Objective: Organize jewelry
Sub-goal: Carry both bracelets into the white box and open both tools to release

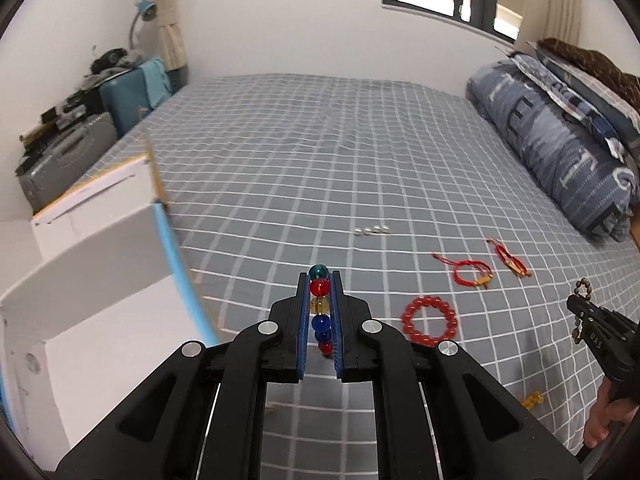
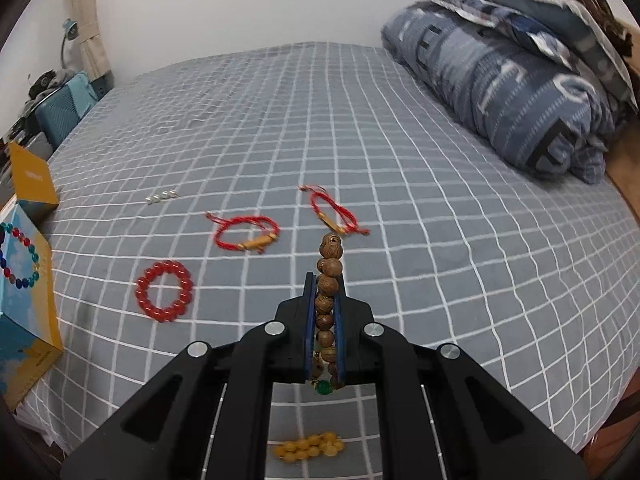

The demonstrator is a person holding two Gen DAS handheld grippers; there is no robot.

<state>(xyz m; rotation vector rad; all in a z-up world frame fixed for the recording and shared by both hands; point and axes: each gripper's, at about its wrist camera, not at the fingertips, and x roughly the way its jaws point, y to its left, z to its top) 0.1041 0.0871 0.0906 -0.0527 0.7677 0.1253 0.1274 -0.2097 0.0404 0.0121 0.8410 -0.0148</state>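
Mid-task. We hold two bracelets aloft over the bed (image 2: 400,184): the left gripper (image 1: 319,312) has its jaws closed on a multicoloured glass-bead bracelet (image 1: 320,304), beside the open white box (image 1: 92,248); the right gripper (image 2: 325,320) has its jaws closed on a brown wooden-bead bracelet (image 2: 329,280). Still lying loose, we judge, are the red bead bracelet (image 2: 164,291), two red cord bracelets (image 2: 246,232), a row of pearls (image 2: 161,197) and yellow beads (image 2: 308,446). No piece looks boxed yet.
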